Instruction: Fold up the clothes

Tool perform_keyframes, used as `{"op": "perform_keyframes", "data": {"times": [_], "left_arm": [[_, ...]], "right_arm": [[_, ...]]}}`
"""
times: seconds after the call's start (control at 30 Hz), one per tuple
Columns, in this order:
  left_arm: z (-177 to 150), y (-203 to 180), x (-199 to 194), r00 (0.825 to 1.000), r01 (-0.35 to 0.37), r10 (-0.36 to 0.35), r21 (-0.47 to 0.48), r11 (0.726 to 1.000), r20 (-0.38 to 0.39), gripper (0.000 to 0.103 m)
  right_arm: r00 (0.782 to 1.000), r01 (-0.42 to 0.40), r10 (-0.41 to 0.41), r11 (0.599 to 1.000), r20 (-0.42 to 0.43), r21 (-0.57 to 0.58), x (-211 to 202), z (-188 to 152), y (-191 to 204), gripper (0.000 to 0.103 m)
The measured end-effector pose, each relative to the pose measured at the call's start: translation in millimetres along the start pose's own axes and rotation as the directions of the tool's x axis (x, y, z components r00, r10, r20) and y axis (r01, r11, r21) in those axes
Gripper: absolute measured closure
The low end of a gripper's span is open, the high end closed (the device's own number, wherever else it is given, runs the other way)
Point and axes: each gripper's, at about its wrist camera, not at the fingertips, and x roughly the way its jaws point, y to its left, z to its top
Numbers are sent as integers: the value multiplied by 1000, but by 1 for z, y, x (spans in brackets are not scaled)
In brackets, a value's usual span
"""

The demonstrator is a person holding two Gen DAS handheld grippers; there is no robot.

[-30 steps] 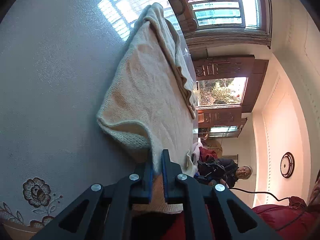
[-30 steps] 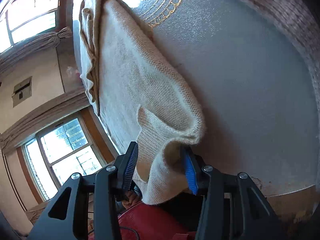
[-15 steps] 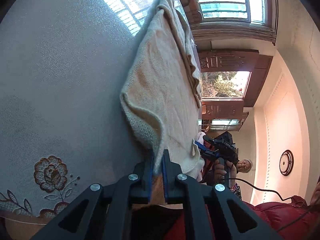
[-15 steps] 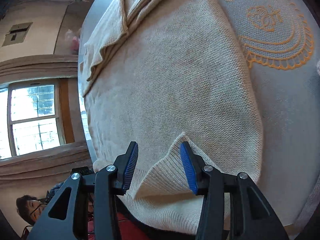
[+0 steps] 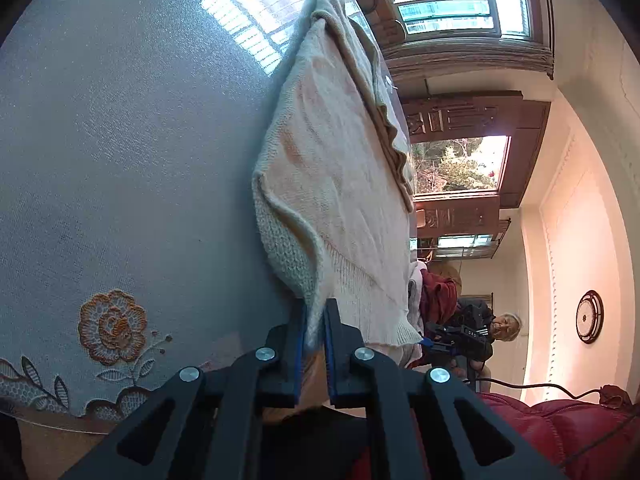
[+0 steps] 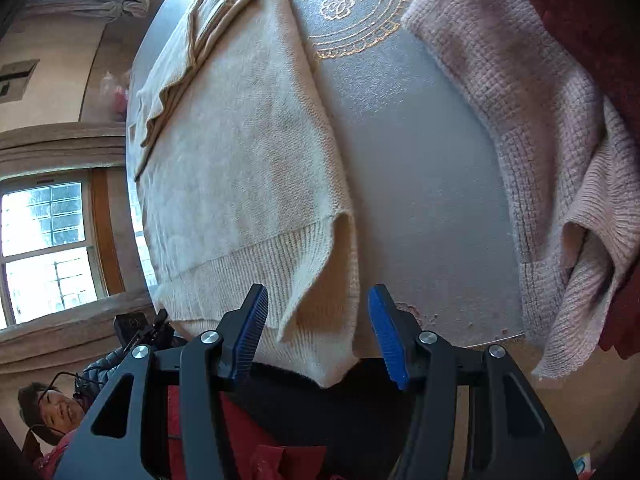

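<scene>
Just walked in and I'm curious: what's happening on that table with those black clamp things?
A person is folding a cream knit sweater on a grey embroidered tablecloth, using hand-held tongs. The left tongs are shut on the sweater's hem corner, lifting it slightly. The right tongs are open, with the ribbed hem lying loose between the jaws, not gripped. A pink sweater lies beside it on the table.
</scene>
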Motion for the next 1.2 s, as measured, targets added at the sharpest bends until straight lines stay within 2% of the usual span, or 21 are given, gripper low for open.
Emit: {"op": "perform_keyframes", "data": {"times": [0.07, 0.1, 0.17, 0.23, 0.33, 0.4, 0.47, 0.53, 0.63, 0.73, 0.8, 0.97, 1.0, 1.2], "left_arm": [[-1, 1, 0, 1000, -2, 2, -3, 1000, -2, 96], [-2, 3, 0, 1000, -1, 1, -9, 1000, -3, 96], [-3, 5, -1, 1000, 1, -1, -14, 1000, 1, 96], [-3, 6, 0, 1000, 0, 0, -20, 1000, 3, 96], [-3, 8, 0, 1000, -5, 6, -24, 1000, 6, 96], [-3, 10, -1, 1000, -5, 5, -28, 1000, 6, 96], [-4, 11, -1, 1000, -6, 6, -29, 1000, 8, 96], [-4, 11, 0, 1000, -2, 3, -30, 1000, 8, 96], [-4, 13, 0, 1000, 25, -24, -41, 999, 8, 96], [2, 13, -3, 993, 119, -118, -74, 990, 20, 96], [10, 4, -4, 988, 153, -151, -62, 986, 32, 96], [31, -24, -2, 980, 192, -192, -9, 981, 49, 96], [35, -28, -2, 978, 202, -201, -9, 979, 55, 96], [67, -41, -3, 956, 273, -269, -19, 962, 115, 96]], "right_arm": [[1000, 0, 0, 1000, 0, 20, 8, -1, -13, 47], [999, -31, 31, 999, -11, 38, 13, -2, -18, 45], [994, -109, 108, 993, 24, 49, 14, -6, -20, 44], [988, -152, 152, 987, -1, 46, 20, -9, -20, 46], [982, -182, 183, 983, -41, 38, 34, -14, -16, 62], [983, -178, 179, 984, -33, 16, 40, -17, -12, 78], [989, -146, 145, 989, -31, -10, 41, -18, -8, 89], [991, -129, 128, 991, -33, -22, 41, -17, -7, 94], [986, -159, 158, 987, -50, -7, 43, -16, -5, 95], [965, -255, 257, 966, -54, 40, 40, -10, -9, 95], [948, -313, 316, 948, -39, 58, 32, -4, -13, 95], [919, -395, 395, 918, 0, 23, 16, 17, 14, 95], [914, -407, 407, 913, 6, 15, 6, 26, 12, 95], [878, -478, 478, 878, 24, -7, 0, 61, 47, 95]]}}
